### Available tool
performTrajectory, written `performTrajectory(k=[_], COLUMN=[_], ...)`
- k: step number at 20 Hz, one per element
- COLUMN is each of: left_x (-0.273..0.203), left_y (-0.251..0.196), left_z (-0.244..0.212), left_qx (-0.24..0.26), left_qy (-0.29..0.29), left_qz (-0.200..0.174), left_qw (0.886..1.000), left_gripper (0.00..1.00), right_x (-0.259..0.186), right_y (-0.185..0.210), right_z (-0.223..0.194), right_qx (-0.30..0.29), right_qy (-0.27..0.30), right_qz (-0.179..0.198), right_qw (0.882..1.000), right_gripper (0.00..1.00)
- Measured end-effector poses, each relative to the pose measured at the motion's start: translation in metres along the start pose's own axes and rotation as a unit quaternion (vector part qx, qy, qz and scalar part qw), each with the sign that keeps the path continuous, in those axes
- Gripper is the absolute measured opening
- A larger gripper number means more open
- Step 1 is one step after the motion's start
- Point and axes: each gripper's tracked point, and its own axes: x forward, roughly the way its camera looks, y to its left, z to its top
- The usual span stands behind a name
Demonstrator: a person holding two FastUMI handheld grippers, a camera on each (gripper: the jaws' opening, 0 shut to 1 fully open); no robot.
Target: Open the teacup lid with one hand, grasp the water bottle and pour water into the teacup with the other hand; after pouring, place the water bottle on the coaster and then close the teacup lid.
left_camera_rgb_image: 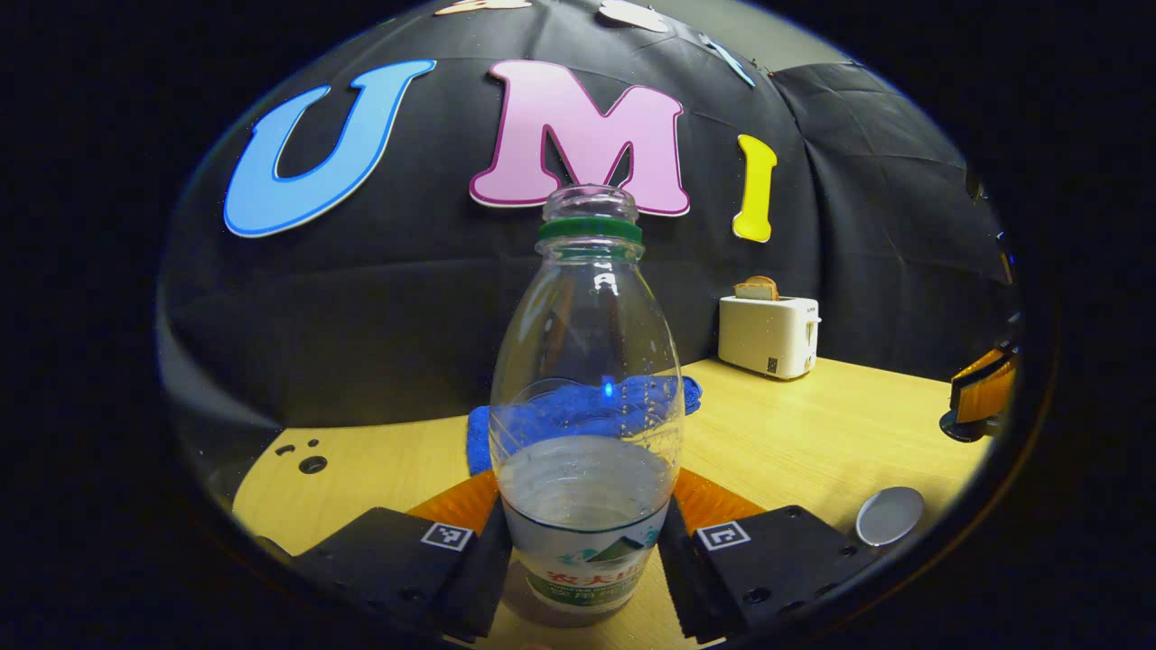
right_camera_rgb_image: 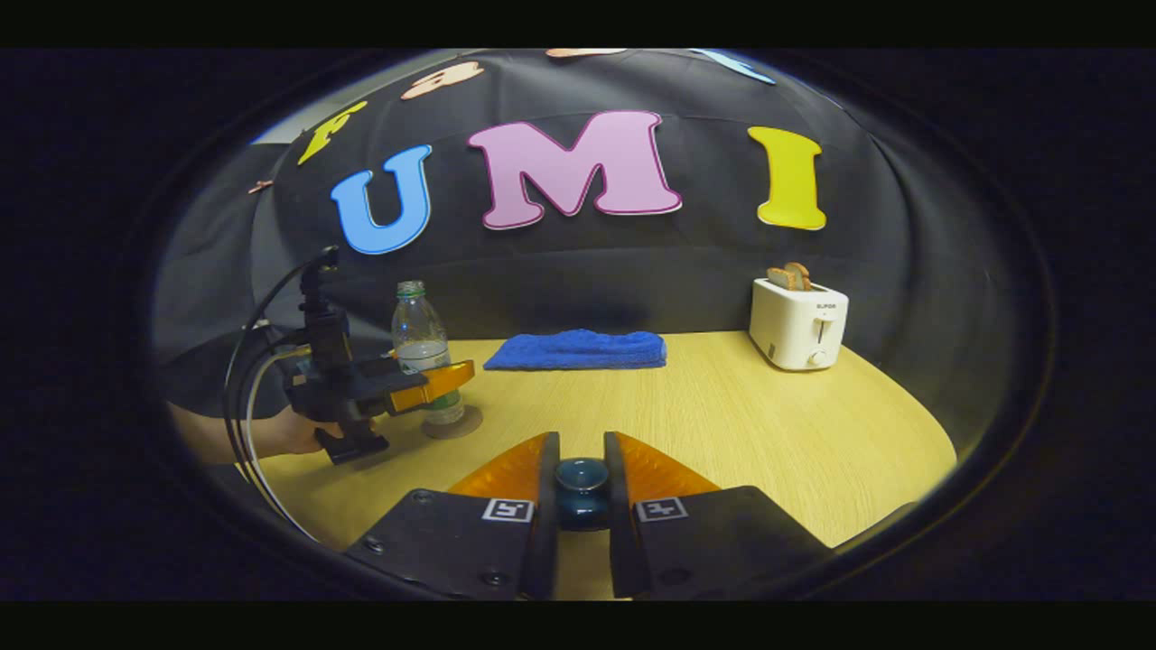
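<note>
A clear water bottle (left_camera_rgb_image: 585,361), uncapped with a green neck ring and about a third full, stands upright on a round brown coaster (right_camera_rgb_image: 452,422). My left gripper (left_camera_rgb_image: 585,506) is shut on its labelled lower part, a black pad pressed against each side. In the right gripper view the bottle (right_camera_rgb_image: 420,338) and the left gripper (right_camera_rgb_image: 433,384) sit at the table's left, held by a hand. My right gripper (right_camera_rgb_image: 581,442) is shut on the dark teal knob of the teacup lid (right_camera_rgb_image: 581,492). What lies under the lid is hidden. A grey round rim (left_camera_rgb_image: 890,515), seemingly the teacup's open mouth, lies right of the bottle.
A folded blue towel (right_camera_rgb_image: 576,350) lies at the back of the wooden table (right_camera_rgb_image: 768,424). A white toaster (right_camera_rgb_image: 797,323) holding toast stands at the back right. The right gripper's orange finger (left_camera_rgb_image: 983,393) shows at the far right of the left gripper view.
</note>
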Motion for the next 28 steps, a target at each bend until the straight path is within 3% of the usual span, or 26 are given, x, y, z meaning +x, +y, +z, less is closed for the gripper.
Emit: performTrajectory(k=[2,6,7,9,11,12,13,14,15,16,17,18,19,24,26,28], left_x=[0.004,0.009,0.008,0.005,0.002,0.002,0.000,-0.002,-0.001,-0.004,-0.005,-0.005,-0.007,-0.038,-0.053,-0.068], left_y=[0.003,0.017,0.020,0.025,0.026,0.025,0.023,0.024,0.023,0.023,0.023,0.023,0.024,0.023,0.022,0.022], left_z=[-0.005,-0.020,-0.020,-0.022,-0.022,-0.024,-0.025,-0.025,-0.024,-0.020,-0.018,-0.016,-0.018,-0.032,-0.033,-0.036], left_qx=[-0.005,-0.026,-0.032,-0.045,-0.050,-0.051,-0.053,-0.055,-0.056,-0.056,-0.056,-0.054,-0.051,-0.070,-0.076,-0.075], left_qy=[0.000,0.006,0.002,-0.003,-0.004,-0.002,0.003,0.006,0.007,0.004,0.002,0.004,0.010,0.036,0.037,0.040], left_qz=[0.013,0.028,0.034,0.044,0.048,0.048,0.048,0.048,0.049,0.050,0.049,0.050,0.052,0.053,0.056,0.060], left_qw=[1.000,0.999,0.999,0.998,0.998,0.998,0.997,0.997,0.997,0.997,0.997,0.997,0.997,0.995,0.995,0.995], left_gripper=[0.75,0.75,0.76,0.77,0.78,0.78,0.80,0.81,0.86,0.98,0.98,0.98,0.98,0.98,0.98,0.98], right_x=[0.003,0.008,0.009,0.011,0.011,0.011,0.010,0.010,0.010,0.010,0.011,0.011,0.011,0.011,0.015,0.020], right_y=[0.003,0.010,0.013,0.018,0.023,0.025,0.025,0.027,0.027,0.028,0.028,0.028,0.029,0.031,0.031,0.033], right_z=[-0.002,-0.001,-0.001,-0.003,-0.003,-0.003,-0.003,-0.003,-0.003,-0.004,-0.003,-0.002,-0.002,0.003,0.002,-0.001], right_qx=[0.006,0.016,0.017,0.018,0.016,0.013,0.010,0.007,0.005,0.005,0.005,0.005,0.004,-0.003,-0.006,-0.010], right_qy=[0.002,-0.001,-0.001,0.001,0.002,0.001,0.001,0.000,0.001,0.001,0.001,0.001,0.000,-0.006,-0.007,-0.007], right_qz=[0.003,0.007,0.009,0.014,0.019,0.020,0.022,0.023,0.025,0.026,0.027,0.028,0.029,0.034,0.036,0.039], right_qw=[1.000,1.000,1.000,1.000,1.000,1.000,1.000,1.000,1.000,1.000,1.000,1.000,1.000,0.999,0.999,0.999], right_gripper=[0.23,0.27,0.22,0.27,0.22,0.27,0.22,0.27,0.27,0.27,0.22,0.27,0.22,0.31,0.22,0.26])
